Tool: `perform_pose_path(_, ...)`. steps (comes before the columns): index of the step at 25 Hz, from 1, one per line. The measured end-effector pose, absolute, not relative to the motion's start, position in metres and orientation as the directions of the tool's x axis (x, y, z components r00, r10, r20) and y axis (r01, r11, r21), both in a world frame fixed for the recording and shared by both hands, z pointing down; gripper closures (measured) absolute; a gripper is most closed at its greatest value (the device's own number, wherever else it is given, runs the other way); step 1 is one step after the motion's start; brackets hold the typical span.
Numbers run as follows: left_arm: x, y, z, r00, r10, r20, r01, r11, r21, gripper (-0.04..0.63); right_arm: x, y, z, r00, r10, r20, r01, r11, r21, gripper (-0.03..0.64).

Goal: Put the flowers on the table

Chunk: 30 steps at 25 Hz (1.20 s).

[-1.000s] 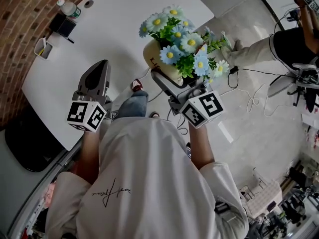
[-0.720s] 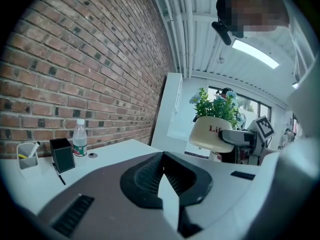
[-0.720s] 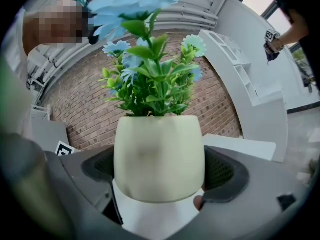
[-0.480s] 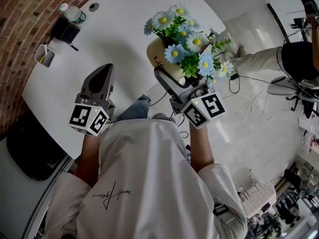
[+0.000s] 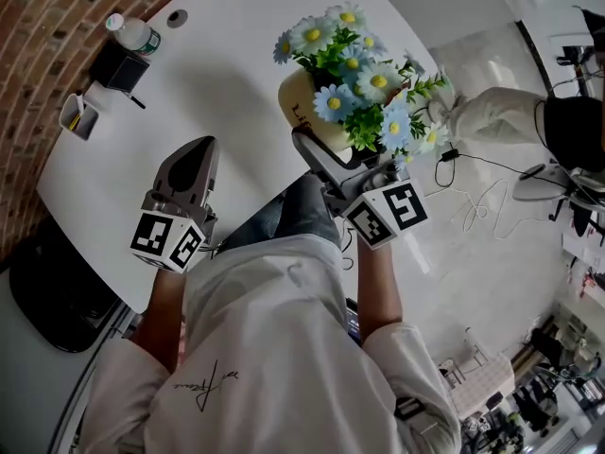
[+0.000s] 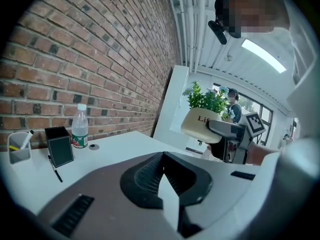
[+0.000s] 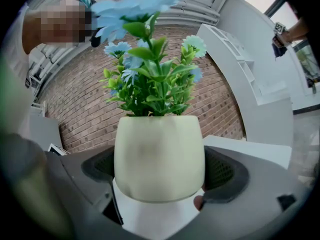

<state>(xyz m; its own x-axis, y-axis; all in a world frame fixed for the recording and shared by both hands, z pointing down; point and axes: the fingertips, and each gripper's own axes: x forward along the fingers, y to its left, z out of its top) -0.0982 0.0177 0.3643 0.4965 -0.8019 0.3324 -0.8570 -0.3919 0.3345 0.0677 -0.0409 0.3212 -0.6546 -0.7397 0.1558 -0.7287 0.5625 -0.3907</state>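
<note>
The right gripper [image 5: 319, 155] clamps 2 sides of a smooth, rounded cream pot [image 7: 159, 156] of blue flowers [image 5: 354, 74], held aloft by the white table [image 5: 208, 64] edge. The left gripper [image 5: 192, 161] has its ribbed jaws pressed together, empty.

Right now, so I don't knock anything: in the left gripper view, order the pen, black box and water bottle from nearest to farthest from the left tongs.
1. Pen, lying on the table in front of the box.
2. Black box, at the left.
3. Water bottle, behind the box, by the brick wall.
</note>
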Motion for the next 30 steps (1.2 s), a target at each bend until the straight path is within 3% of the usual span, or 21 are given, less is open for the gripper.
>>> perform_pose_path(6,-0.101,0.033,0.36,0.454,-0.817,0.355,-0.881,-0.353,0.314,0.591,0.068,-0.041,0.32,-0.673,-0.724,0.15,-0.713,0.58,-0.394,0.112)
perform_pose_path(20,-0.122,0.047,0.343,0.516,-0.758,0.399,-0.855,-0.425,0.299,0.591,0.064,-0.04,0.318,-0.574,-0.808,0.132,-0.778,0.489,-0.394,0.112)
perform_pose_path(30,-0.114,0.068,0.337,0.509,-0.741,0.438,-0.859,-0.406,0.312,0.591,0.065,-0.037,0.315,-0.594,-0.791,0.143,-0.764,0.499,-0.409,0.112)
